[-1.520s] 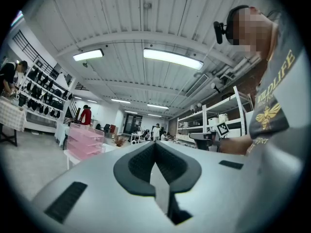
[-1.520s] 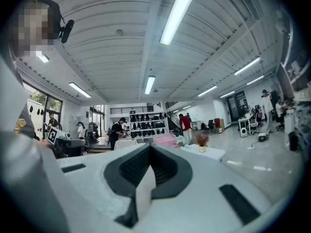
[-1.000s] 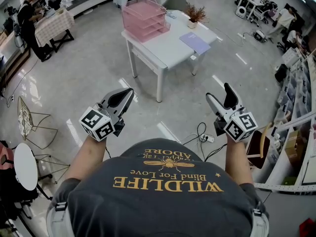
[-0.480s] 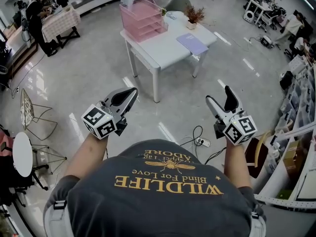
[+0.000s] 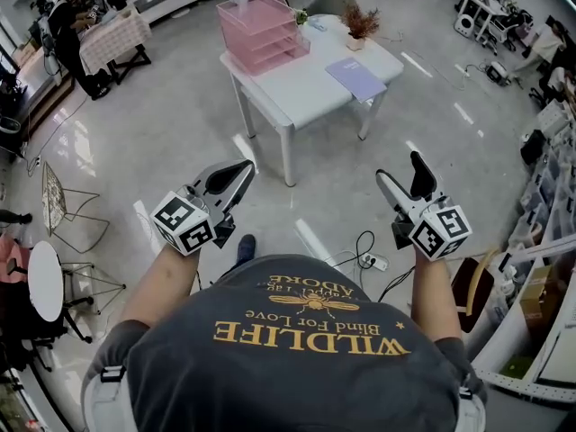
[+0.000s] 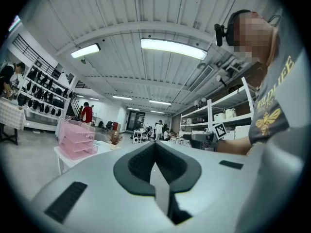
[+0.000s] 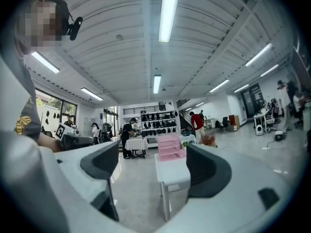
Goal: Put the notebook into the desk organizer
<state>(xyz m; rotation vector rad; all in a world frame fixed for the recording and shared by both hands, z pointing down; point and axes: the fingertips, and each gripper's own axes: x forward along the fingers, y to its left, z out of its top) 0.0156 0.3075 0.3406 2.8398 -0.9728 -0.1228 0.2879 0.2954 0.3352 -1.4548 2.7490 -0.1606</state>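
A lilac notebook (image 5: 356,78) lies flat near the right edge of a white table (image 5: 297,84). The pink tiered desk organizer (image 5: 263,31) stands at that table's far left; it also shows small in the left gripper view (image 6: 75,140) and the right gripper view (image 7: 171,147). My left gripper (image 5: 239,171) is shut and holds nothing. My right gripper (image 5: 400,169) is open and empty. Both are held in the air over the floor, well short of the table.
A small potted dried plant (image 5: 362,23) stands at the table's far side. A power strip with cables (image 5: 373,261) lies on the floor by my right side. Shelving (image 5: 544,241) lines the right; a wire chair (image 5: 63,219) and round table (image 5: 45,292) sit left. A person (image 5: 65,34) works far left.
The whole view has drifted a little as I walk: the table sits slightly lower and to the right in the head view. Both grippers keep their pose.
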